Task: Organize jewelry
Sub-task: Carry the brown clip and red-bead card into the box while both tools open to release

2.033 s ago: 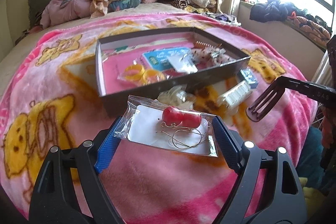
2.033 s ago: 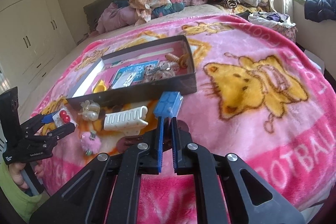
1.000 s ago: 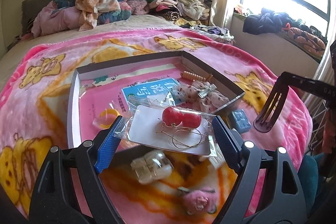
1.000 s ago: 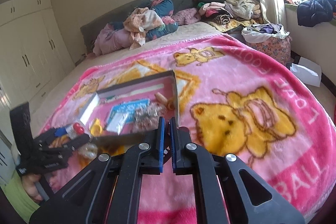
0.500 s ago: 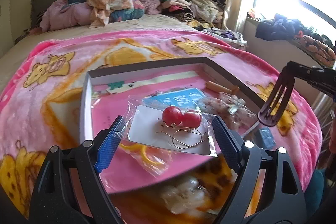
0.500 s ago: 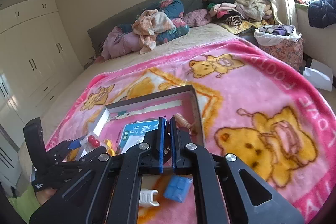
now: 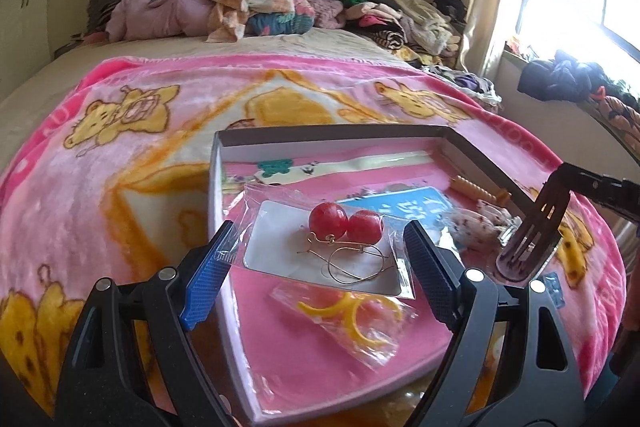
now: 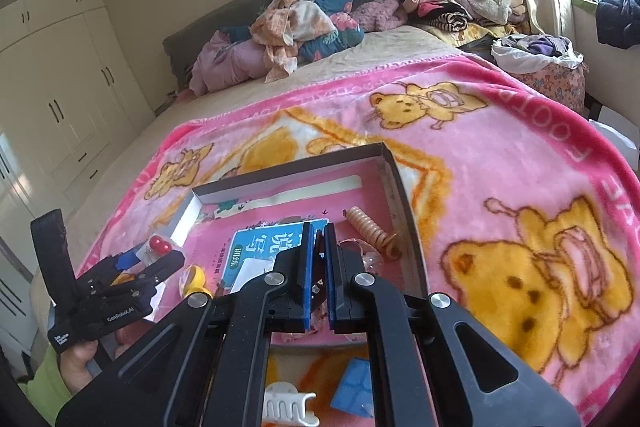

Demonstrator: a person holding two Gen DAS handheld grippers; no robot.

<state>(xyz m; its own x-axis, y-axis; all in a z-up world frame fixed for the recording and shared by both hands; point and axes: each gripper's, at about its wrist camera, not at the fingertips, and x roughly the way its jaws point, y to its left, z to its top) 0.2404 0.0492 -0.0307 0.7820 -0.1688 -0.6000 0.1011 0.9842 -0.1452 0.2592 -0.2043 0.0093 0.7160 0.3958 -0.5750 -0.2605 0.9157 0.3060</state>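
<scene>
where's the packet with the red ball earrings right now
The earring packet is clamped in the left gripper, held over the box's left side, above the bagged yellow rings.

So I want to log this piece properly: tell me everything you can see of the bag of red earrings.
The bag of red earrings is a clear plastic sleeve holding a white card with two glossy red balls on thin gold wire hooks. It lies nearly flat, clamped at its side edges between the blue pads of the left gripper, held above the near left part of the open box, over a bag of yellow rings.
</scene>
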